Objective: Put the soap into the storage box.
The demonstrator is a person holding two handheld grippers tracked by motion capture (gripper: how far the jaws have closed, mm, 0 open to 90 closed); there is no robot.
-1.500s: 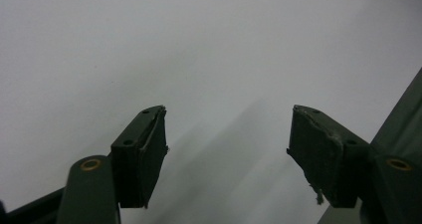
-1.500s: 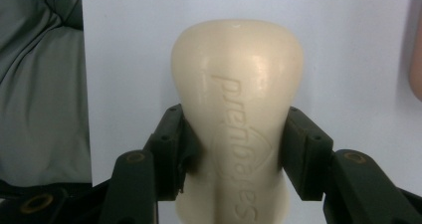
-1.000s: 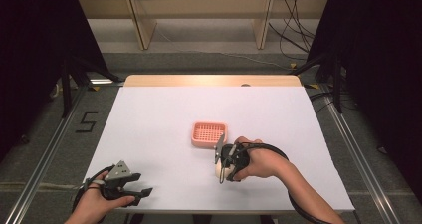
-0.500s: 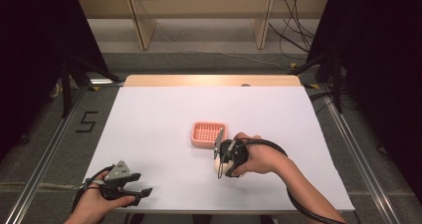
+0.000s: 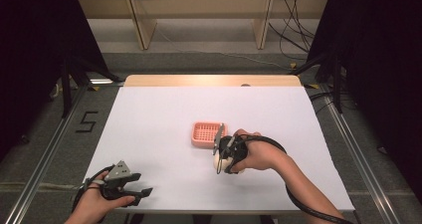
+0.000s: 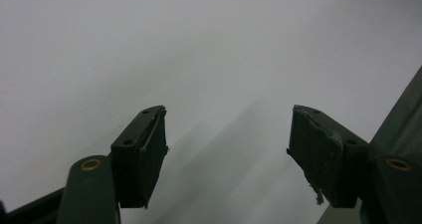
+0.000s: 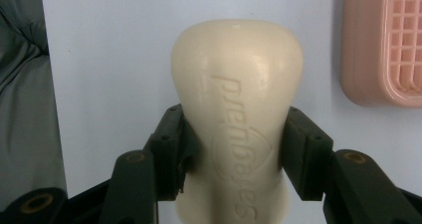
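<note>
Just beside the pink soap dish (image 5: 206,133), the right gripper (image 7: 234,149) is clamping a cream soap bar (image 7: 238,99) at its waist. Left gripper (image 6: 226,149) is resting agape, idle. Advisable: keep squeeze steady; soap likely slippery.

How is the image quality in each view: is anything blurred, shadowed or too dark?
High view: table evenly lit, surroundings nearly black. Left gripper view: soft, with a faint shadow on the white surface between the open jaws of the left hand-held gripper. Right gripper view: the embossed lettering on the soap bar is readable, though its near end is soft.
</note>
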